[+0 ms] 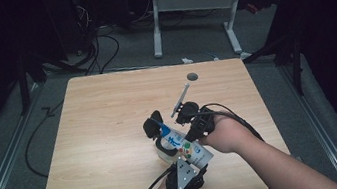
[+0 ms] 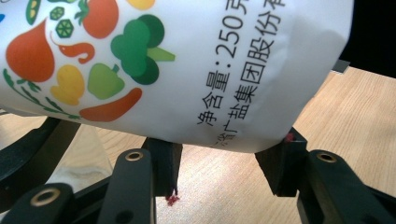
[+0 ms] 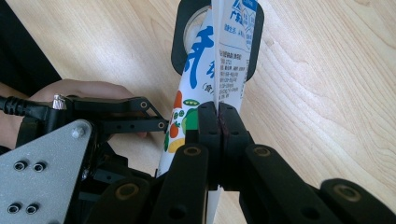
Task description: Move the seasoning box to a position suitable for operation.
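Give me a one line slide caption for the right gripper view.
Right gripper pinching the edge seam of a printed white pouch above the wooden table, with the left gripper alongside.

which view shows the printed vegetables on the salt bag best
The left gripper view: the bag is close up, with its coloured vegetable pictures large and sharp. The right gripper view shows them small, low on the bag beside the right claw. The high view shows only tiny coloured specks on the bag.

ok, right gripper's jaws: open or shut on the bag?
Shut on it. In the right gripper view the right gripper has its jaws pressed together, pinching a flat edge of the salt bag.
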